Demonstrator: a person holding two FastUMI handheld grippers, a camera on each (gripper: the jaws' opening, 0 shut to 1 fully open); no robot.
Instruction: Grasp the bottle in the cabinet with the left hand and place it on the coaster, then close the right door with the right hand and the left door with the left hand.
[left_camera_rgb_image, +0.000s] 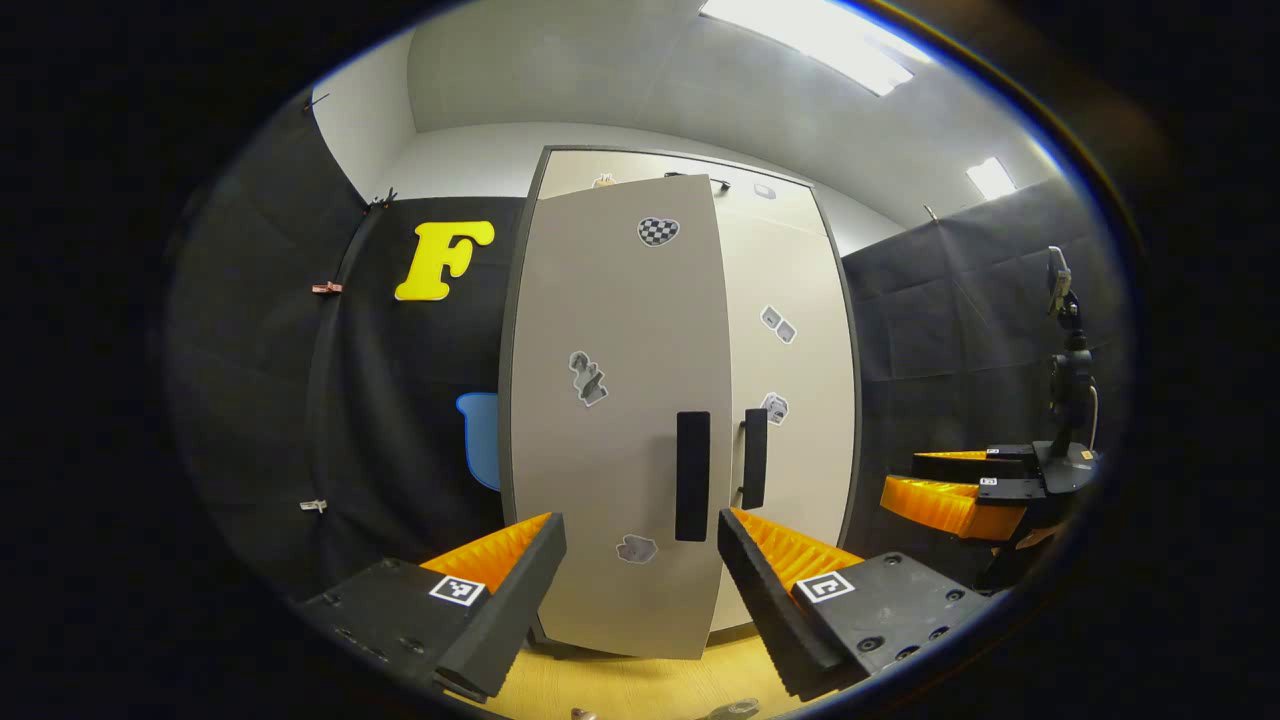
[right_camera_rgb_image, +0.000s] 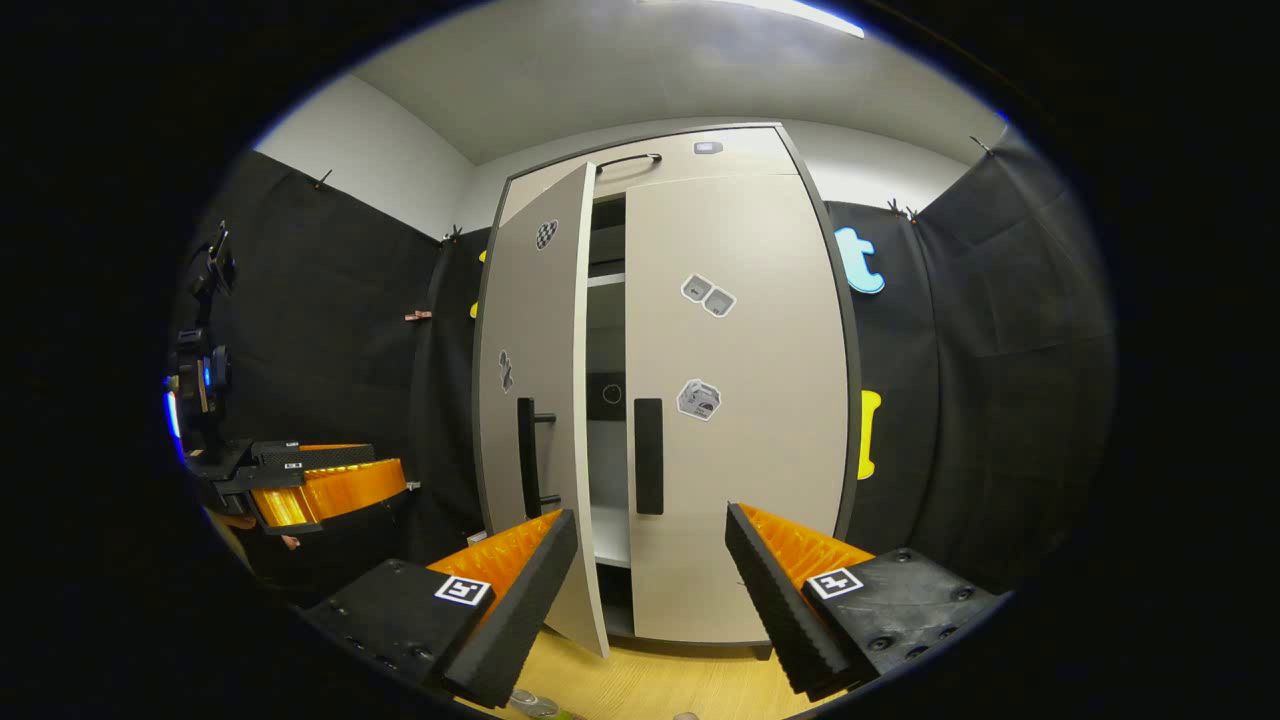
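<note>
A tall grey cabinet stands ahead. In the left gripper view its left door (left_camera_rgb_image: 620, 400) is swung partly out toward me, with a dark handle (left_camera_rgb_image: 692, 475). The right door (left_camera_rgb_image: 790, 380) lies flat in its frame. My left gripper (left_camera_rgb_image: 640, 525) is open just short of the left door, with nothing between its fingers. In the right gripper view the left door (right_camera_rgb_image: 525, 400) stands ajar and the right door (right_camera_rgb_image: 740, 400) is closed. White shelves (right_camera_rgb_image: 605, 400) show through the gap. My right gripper (right_camera_rgb_image: 650, 518) is open and empty in front of the right door's handle (right_camera_rgb_image: 648, 455).
A light wooden surface (left_camera_rgb_image: 620, 680) runs under the cabinet front. The right gripper (left_camera_rgb_image: 950, 490) hangs at the right of the left gripper view. The left gripper (right_camera_rgb_image: 330, 475) hangs at the left of the right gripper view. Black cloth walls flank the cabinet.
</note>
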